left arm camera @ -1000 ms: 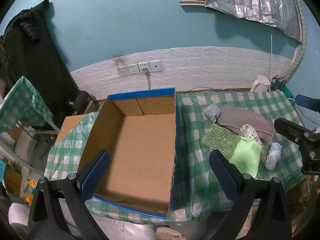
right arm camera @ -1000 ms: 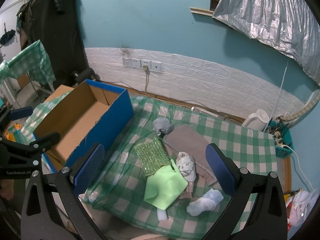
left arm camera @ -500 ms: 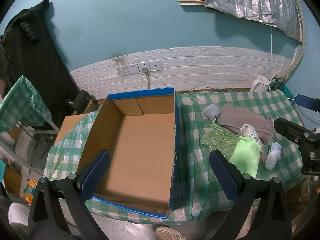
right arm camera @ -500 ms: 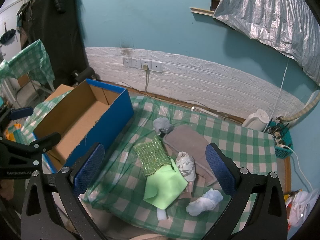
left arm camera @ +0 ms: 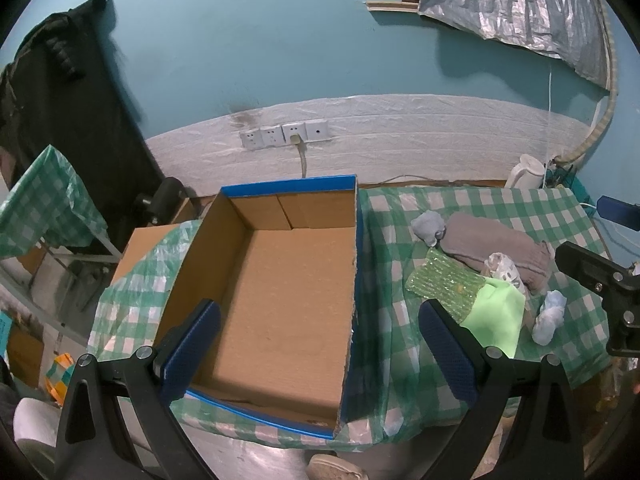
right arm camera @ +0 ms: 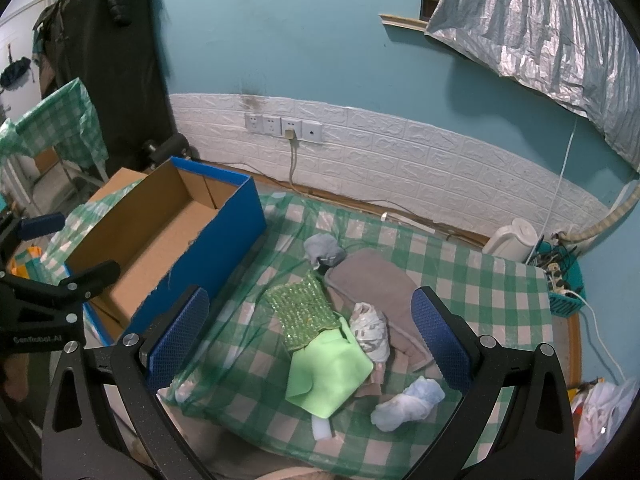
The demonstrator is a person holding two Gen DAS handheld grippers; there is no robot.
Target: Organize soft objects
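Note:
An empty blue cardboard box point(left arm camera: 280, 296) point(right arm camera: 172, 240) lies open on the left of the green checked table point(right arm camera: 480, 280). Right of it is a pile of soft things: a grey-brown towel point(right arm camera: 372, 280) point(left arm camera: 496, 244), a green beaded cloth point(right arm camera: 304, 312) point(left arm camera: 444, 284), a light green cloth point(right arm camera: 328, 368) point(left arm camera: 496, 316), a patterned sock roll point(right arm camera: 370, 330), a grey sock ball point(right arm camera: 322, 248) point(left arm camera: 428, 226), a pale blue sock point(right arm camera: 408, 402) point(left arm camera: 550, 316). My left gripper point(left arm camera: 316, 348) is open above the box. My right gripper point(right arm camera: 308, 340) is open above the pile.
A white kettle point(right arm camera: 510, 240) and a blue basket with a power strip point(right arm camera: 560, 280) stand at the table's far right. A wall with sockets point(right arm camera: 284, 126) runs behind. A dark coat point(right arm camera: 108, 60) and another checked table point(right arm camera: 52, 124) are at the left.

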